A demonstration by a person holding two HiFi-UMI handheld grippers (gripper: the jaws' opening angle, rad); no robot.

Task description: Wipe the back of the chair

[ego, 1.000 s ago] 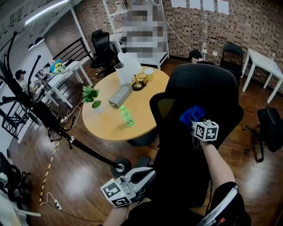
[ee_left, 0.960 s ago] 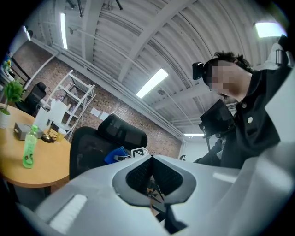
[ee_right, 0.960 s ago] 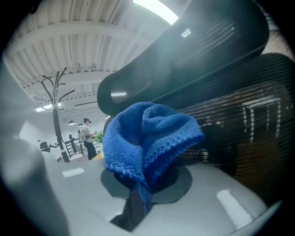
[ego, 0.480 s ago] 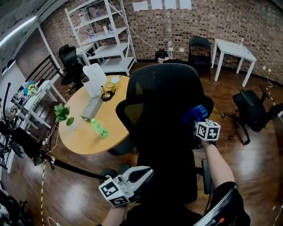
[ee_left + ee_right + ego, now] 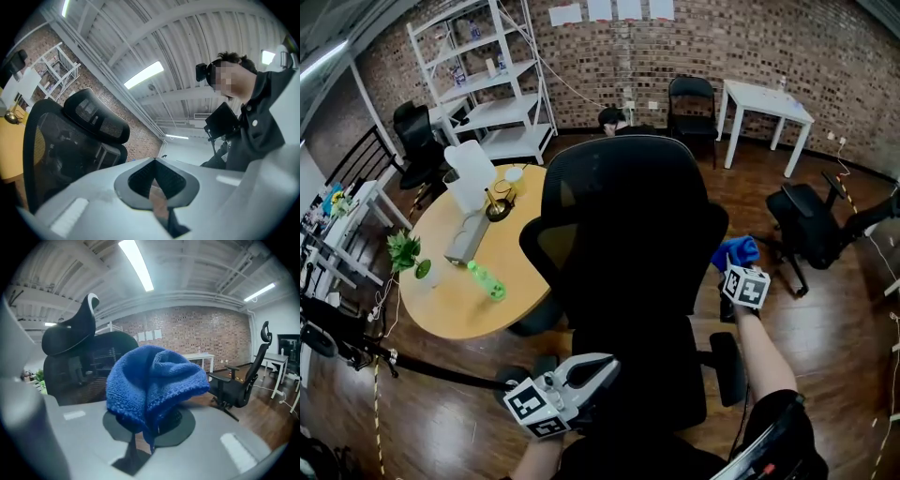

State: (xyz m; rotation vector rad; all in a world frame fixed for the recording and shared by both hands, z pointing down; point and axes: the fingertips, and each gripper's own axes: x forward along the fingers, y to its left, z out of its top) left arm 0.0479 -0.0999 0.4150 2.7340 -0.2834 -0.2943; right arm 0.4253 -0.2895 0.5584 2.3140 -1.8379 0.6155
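A black mesh office chair fills the middle of the head view, its back (image 5: 623, 225) turned toward me. My right gripper (image 5: 735, 262) is shut on a bunched blue cloth (image 5: 735, 250) just past the right edge of that back. In the right gripper view the blue cloth (image 5: 152, 380) bulges over the right gripper (image 5: 151, 423), and the chair (image 5: 89, 364) lies to the left. My left gripper (image 5: 602, 366) hangs low beside the seat, shut with nothing in it. The left gripper view looks upward past the left gripper (image 5: 154, 161) to the chair's headrest (image 5: 96, 123).
A round wooden table (image 5: 441, 291) behind the chair carries a green bottle (image 5: 487, 280), a small plant (image 5: 404, 252) and a white jug (image 5: 471, 174). White shelving (image 5: 492, 80) stands at the back left. Another black chair (image 5: 811, 220) and a white table (image 5: 766, 99) stand at the right.
My right gripper has slid the blue cloth rightward, from the middle of the chair back to just past its right edge. The head view has swung. The left gripper has hardly moved.
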